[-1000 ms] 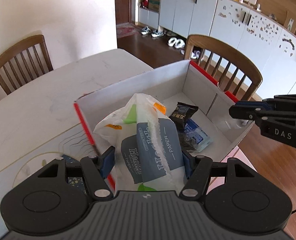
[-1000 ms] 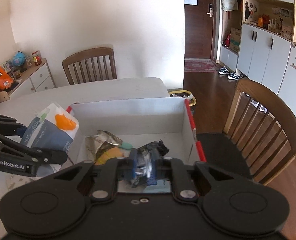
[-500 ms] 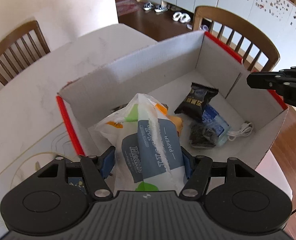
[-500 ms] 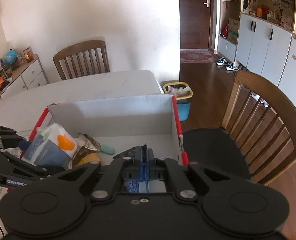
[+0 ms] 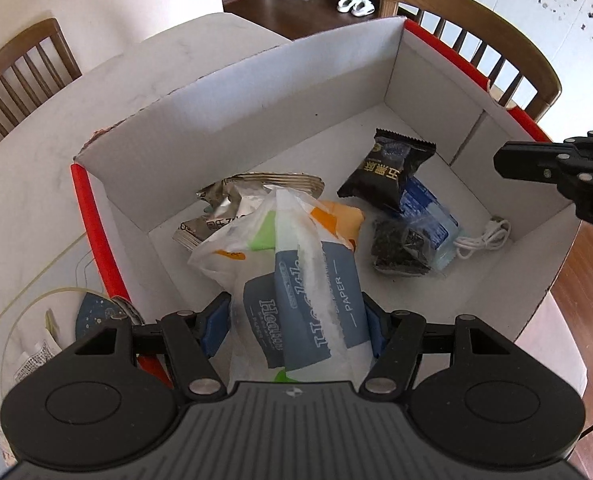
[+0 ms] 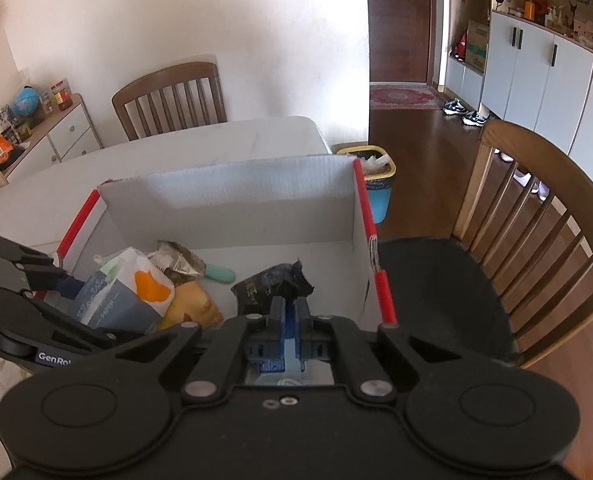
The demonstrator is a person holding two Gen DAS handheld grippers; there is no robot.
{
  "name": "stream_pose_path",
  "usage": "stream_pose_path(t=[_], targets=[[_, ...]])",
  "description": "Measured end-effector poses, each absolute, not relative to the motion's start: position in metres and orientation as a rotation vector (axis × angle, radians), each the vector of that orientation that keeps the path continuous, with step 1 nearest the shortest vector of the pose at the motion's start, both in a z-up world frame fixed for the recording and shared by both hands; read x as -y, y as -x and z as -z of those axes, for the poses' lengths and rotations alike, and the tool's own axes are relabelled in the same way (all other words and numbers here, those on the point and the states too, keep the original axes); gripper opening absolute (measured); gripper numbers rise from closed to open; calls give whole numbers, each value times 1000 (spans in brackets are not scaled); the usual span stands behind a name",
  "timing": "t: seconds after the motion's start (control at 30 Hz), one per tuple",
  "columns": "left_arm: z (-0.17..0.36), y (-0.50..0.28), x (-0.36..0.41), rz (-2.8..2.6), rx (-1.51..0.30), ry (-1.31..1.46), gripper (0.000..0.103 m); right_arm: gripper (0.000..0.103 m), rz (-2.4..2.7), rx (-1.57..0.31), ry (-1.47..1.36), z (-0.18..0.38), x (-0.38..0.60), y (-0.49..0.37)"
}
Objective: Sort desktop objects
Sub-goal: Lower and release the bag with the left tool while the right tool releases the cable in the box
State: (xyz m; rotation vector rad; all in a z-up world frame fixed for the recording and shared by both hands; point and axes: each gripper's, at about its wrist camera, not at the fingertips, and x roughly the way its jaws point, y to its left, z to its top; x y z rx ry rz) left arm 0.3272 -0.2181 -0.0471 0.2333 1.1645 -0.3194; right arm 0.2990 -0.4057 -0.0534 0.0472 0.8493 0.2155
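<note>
1. Your white table (image 5: 36,184) is carrying the open cardboard box (image 5: 256,92), white inside with red edges, with a wooden chair (image 6: 536,216) standing just beside it.
2. Your left gripper (image 5: 296,316) is clamping the tissue pack (image 5: 304,280) between its blue pads, holding it inside the box over a crumpled silver wrapper (image 5: 232,204).
3. Your right gripper (image 6: 290,312) is hovering over the box's right part with its jaws pressed together and nothing between them.
4. A black snack packet (image 5: 388,172) is lying on a blue packet (image 5: 428,216), with a dark pouch (image 5: 400,252) touching them.
5. A coiled white cable (image 5: 484,238) is sitting just beside those.
</note>
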Motion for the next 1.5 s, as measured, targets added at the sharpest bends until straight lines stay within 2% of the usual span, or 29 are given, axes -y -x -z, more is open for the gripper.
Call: stream_pose_path(t=[0.2,0.27,0.3,0.63,1.27,1.37,1.5], targets=[[47,-327,218,322,-1160,-226,71,10,-238,-855,-36,56,402,-295],[48,-328,218,325,-1157,-218,81,12,-244,-856,-33,56,402,-294],[49,-329,217,329,-1156,-208,82,12,-247,-857,-30,56,402,-294],[44,-327,213,319,-1126,-173,83,16,-271,-851,-23,53,399,-286],[0,-283,193,319,-979,-67,83,19,-331,-838,8,37,385,-270],[-4,-276,190,327,-960,-55,83,22,-337,-833,10,35,381,-267],[-9,-267,184,348,-944,-28,83,31,-340,-824,14,31,377,-263]])
